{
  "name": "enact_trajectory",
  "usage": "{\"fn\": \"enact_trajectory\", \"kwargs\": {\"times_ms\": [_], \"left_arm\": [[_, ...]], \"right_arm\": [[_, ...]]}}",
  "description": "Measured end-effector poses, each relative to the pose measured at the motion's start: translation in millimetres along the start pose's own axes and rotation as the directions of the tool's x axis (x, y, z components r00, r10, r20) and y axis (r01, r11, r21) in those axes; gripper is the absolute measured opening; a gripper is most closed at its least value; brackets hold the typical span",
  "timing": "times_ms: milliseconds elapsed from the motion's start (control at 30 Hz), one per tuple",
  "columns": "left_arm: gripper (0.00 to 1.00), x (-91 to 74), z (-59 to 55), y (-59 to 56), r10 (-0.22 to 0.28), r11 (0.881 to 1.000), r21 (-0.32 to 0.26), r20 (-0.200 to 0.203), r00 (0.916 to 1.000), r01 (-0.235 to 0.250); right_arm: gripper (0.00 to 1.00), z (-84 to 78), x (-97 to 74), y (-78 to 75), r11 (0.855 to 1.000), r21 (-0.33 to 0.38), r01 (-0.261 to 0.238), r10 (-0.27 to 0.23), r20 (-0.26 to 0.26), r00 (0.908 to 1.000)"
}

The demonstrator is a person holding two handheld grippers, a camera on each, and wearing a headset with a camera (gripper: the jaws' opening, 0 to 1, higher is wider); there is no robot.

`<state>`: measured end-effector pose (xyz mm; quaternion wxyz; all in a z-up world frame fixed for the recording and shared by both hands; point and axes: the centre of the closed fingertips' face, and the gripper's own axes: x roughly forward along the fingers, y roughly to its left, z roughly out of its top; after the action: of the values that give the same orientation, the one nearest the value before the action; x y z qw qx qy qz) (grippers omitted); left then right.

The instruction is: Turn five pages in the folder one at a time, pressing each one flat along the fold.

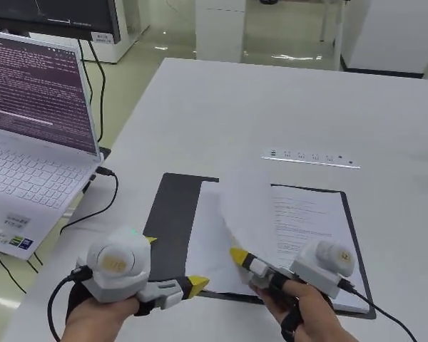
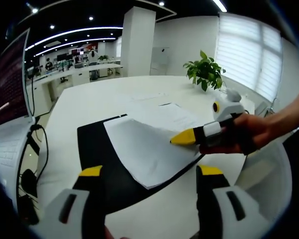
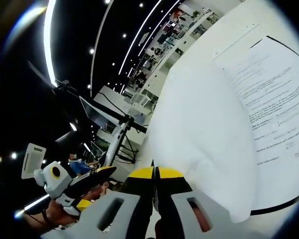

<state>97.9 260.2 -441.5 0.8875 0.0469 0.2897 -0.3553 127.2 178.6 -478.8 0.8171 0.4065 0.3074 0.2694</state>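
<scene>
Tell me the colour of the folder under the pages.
The folder is black; the head view shows it best.

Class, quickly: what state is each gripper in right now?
Left gripper: open, holding nothing.
Right gripper: shut on the lifted page.

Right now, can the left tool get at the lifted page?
Probably yes: the left tool is open just short of the page, nothing stands between; the right tool grips its near edge.
</scene>
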Motion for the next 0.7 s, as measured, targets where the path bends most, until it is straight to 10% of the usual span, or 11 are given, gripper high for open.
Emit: {"fn": "enact_trajectory", "kwargs": {"times_ms": [700], "left_arm": [[0.73, -4.6, -15.9, 15.4, 0.006, 0.999, -0.040, -0.031, 0.9995, -0.007]], "right_arm": [[0.00, -32.8, 44.3, -22.9, 0.995, 0.071, 0.068, -0.063, -0.069, 0.9956]]}}
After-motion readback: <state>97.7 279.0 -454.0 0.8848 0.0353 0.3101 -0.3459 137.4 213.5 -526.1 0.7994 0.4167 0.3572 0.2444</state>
